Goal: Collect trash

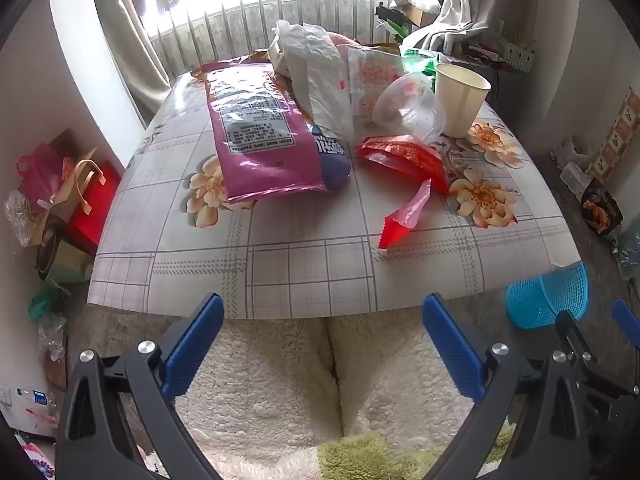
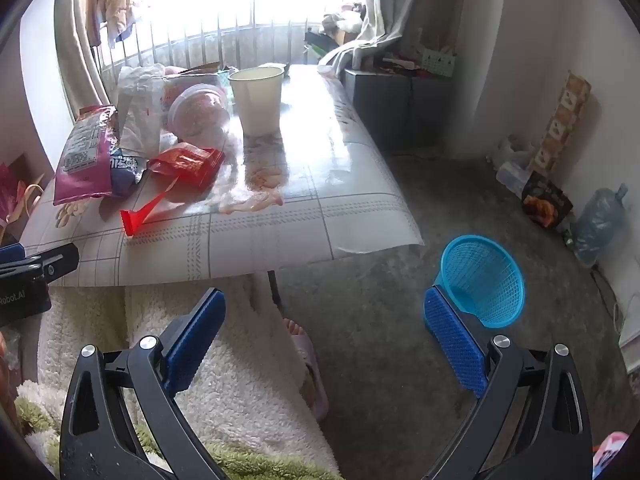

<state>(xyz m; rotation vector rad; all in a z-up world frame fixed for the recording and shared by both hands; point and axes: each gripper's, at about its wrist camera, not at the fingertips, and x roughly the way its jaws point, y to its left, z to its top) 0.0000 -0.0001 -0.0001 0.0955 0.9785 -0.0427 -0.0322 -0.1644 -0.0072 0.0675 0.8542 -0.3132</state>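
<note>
Trash lies on the low table: a pink snack bag, a red wrapper, a torn red strip, a white plastic bag, a clear plastic cup on its side and an upright paper cup. A blue mesh basket stands on the floor right of the table. My left gripper is open and empty, held before the table's near edge. My right gripper is open and empty, over the floor by the table's corner, with the basket just beyond its right finger.
A cream fleece blanket covers the person's lap below the table. Gift bags and boxes crowd the floor at left. A water jug and a snack box sit by the right wall. A slippered foot rests under the table.
</note>
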